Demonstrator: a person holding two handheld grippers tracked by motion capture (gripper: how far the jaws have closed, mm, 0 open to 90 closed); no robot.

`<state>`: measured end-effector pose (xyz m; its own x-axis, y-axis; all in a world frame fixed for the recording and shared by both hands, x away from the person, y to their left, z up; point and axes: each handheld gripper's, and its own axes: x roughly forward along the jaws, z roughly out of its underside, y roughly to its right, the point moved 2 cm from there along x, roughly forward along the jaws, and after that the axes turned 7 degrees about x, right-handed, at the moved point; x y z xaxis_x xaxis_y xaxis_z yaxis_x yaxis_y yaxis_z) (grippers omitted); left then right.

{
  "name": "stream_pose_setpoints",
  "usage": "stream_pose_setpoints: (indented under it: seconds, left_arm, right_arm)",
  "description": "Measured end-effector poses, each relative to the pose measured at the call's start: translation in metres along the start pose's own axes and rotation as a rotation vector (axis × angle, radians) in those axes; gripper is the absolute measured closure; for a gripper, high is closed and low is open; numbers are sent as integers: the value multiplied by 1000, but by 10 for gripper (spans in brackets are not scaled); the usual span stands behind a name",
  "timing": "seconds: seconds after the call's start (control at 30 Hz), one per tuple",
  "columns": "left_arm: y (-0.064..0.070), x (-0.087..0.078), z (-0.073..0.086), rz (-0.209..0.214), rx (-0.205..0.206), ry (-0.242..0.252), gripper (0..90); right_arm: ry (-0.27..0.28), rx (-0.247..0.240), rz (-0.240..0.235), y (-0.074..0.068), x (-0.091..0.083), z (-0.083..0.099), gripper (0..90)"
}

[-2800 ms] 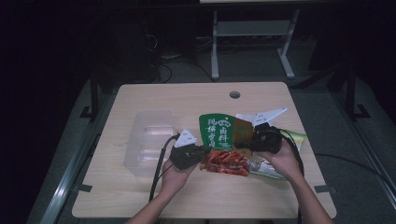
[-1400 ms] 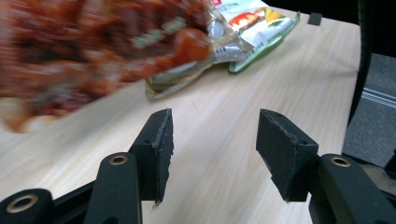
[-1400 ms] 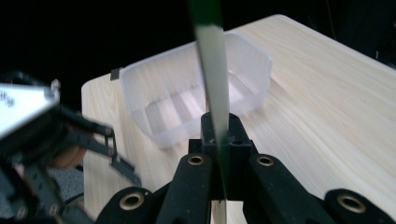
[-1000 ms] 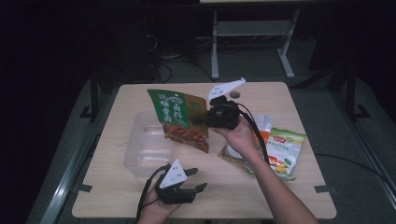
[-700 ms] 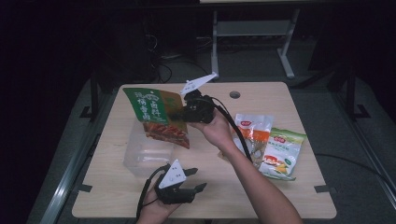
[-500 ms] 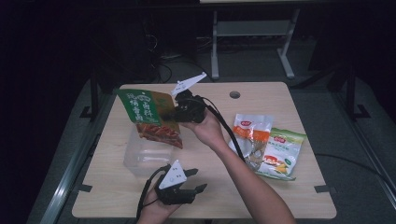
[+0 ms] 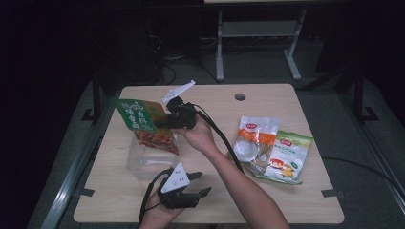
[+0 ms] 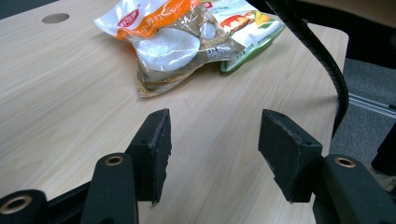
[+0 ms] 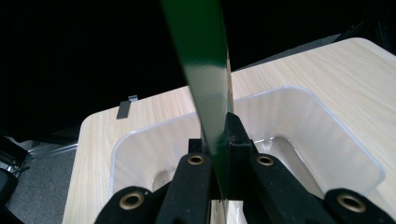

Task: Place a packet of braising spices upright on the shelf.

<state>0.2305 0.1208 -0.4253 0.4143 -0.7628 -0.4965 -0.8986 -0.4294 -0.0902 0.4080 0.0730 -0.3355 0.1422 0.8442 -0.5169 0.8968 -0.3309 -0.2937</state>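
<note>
My right gripper (image 7: 165,121) is shut on a green and orange snack bag (image 7: 145,125), which hangs above a clear plastic bin (image 7: 141,160) at the table's left. In the right gripper view the green snack bag (image 9: 203,70) shows edge-on between the closed jaws, with the clear bin (image 9: 327,135) right below. My left gripper (image 7: 198,183) rests open near the front edge, nothing between its jaws (image 8: 212,149).
An orange and white food bag (image 7: 255,138) and a green one (image 7: 286,157) lie overlapping at the right of the wooden table (image 7: 310,205); they also appear beyond the left gripper as the orange bag (image 8: 173,39). A cable hole (image 7: 240,97) sits at the back.
The right gripper carried the snack bag from the table's front middle up and leftward to above the bin. The left gripper let go and drew back to the front edge, where it stays.
</note>
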Motion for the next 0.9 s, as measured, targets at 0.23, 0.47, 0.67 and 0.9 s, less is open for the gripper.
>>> stream_pose_setpoints:
  seconds: [0.23,0.47,0.67,0.9]
  left_arm:
    - [0,1,0,6,2,-6,434]
    - [1,1,0,6,13,-4,436]
    - [1,0,0,6,3,1,437]
    - [1,0,0,9,4,-8,436]
  right_arm:
    - [33,48,-27,2,4,2,897]
    - [37,51,-22,0,9,3,897]
    - [17,64,-15,5,16,13,896]
    - [9,69,-9,12,15,23,894]
